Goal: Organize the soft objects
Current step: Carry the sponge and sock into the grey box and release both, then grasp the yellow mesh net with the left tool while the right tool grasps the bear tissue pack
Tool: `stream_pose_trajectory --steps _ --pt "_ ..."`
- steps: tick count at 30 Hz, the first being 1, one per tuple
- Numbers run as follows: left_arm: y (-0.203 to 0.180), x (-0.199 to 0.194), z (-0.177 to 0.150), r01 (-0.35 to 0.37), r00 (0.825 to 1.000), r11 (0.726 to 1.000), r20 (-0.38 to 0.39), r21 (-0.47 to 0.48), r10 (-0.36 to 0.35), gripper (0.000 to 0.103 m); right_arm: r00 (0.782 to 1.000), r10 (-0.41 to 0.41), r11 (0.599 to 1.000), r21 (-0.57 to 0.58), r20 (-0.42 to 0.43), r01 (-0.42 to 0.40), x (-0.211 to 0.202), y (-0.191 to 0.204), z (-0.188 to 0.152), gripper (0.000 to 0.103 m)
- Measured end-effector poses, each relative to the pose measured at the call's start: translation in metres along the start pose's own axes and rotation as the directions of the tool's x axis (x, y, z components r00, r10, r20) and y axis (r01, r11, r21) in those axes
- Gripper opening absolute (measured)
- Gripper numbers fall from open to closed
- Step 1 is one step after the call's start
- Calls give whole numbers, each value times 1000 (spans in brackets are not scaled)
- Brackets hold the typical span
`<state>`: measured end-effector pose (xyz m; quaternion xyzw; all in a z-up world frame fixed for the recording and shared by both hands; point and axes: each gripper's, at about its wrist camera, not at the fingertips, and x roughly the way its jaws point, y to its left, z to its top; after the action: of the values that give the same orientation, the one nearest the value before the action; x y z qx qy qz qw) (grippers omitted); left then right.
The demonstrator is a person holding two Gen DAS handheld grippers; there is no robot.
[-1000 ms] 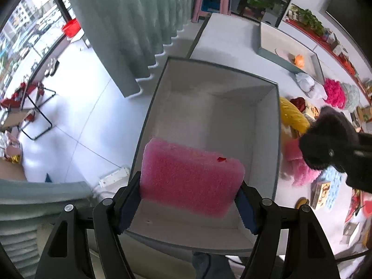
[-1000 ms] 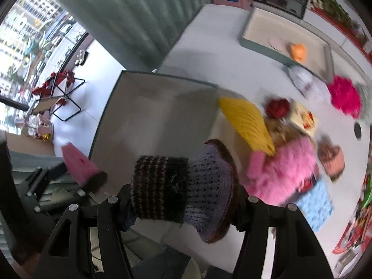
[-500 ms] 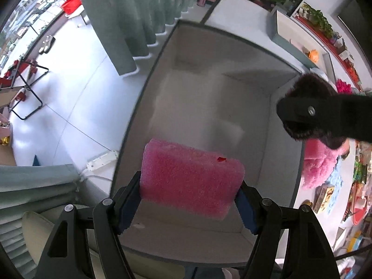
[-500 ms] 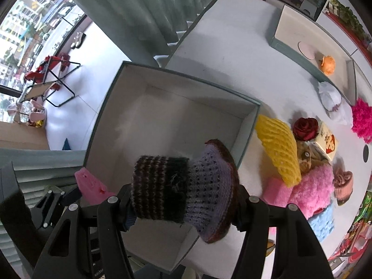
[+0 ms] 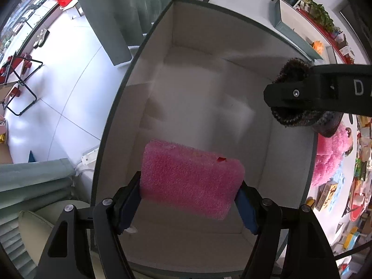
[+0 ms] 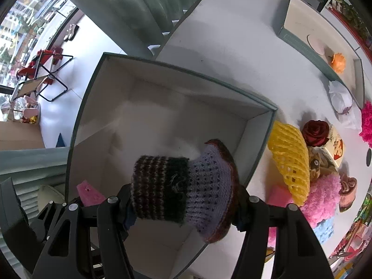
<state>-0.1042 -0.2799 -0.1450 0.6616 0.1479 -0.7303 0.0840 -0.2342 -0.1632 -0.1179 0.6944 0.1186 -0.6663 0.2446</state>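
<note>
Pink foam, a single block of sponge (image 5: 191, 181), is clamped between the pads of the left gripper (image 5: 190, 200) and is now held well inside the open grey box (image 5: 232, 28), where a second ago it was only poised above the rim; the box walls fill far more of the left wrist view than before. One knitted hat (image 6: 183, 190), striped dark at the cuff and lilac toward the brim, is pinched between the jaws of the right gripper (image 6: 186, 207), which has been brought from over the table edge to over the box's interior. Both loads have been lowered together, so the placing step is judged to be close: release into the box is all that seems left for these two items. Nothing else can be seen lying on the box floor, so these would be its first contents. On the white table (image 6: 232, 34) beside the box more soft things are counted in the right wrist view: one yellow mesh sleeve (image 6: 290, 160), one red rose (image 6: 316, 132), one fluffy pink item (image 6: 323, 197), one blue sponge (image 6: 325, 230), and one magenta pompom (image 6: 367, 121) at the edge. A second shallow tray (image 6: 302, 44) holds one orange flower (image 6: 338, 61). Much sorting is therefore judged to remain.
</note>
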Motion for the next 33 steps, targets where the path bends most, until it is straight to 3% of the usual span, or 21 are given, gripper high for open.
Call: stream_pose_trajectory --steps 16,18,19,20,23,27,33 --pt "-1 14 10 -9 1000 1000 -28 2 9 76 999 -31 999 -25 -42 30 17 7 6 67" --pt "-2 15 10 -15 999 1000 -28 5 15 85 999 -30 999 -26 -44 29 19 8 6 81" --pt "-3 15 10 -16 1000 1000 -25 8 17 96 999 -28 999 -23 -42 27 19 9 6 83" --pt "-4 14 11 -11 1000 1000 -26 8 11 102 999 -17 1000 -21 -33 16 18 9 6 85" --pt "-1 13 14 31 999 1000 -32 -4 -31 102 1000 -26 999 -29 -15 25 13 13 5 103" --pt "1 8 16 53 998 998 -24 -16 -53 102 999 -18 1000 -25 46 19 -6 12 0 103" --pt "-14 1 14 44 999 998 -19 43 -43 102 994 5 994 104 112 -17 -38 -16 -25 103"
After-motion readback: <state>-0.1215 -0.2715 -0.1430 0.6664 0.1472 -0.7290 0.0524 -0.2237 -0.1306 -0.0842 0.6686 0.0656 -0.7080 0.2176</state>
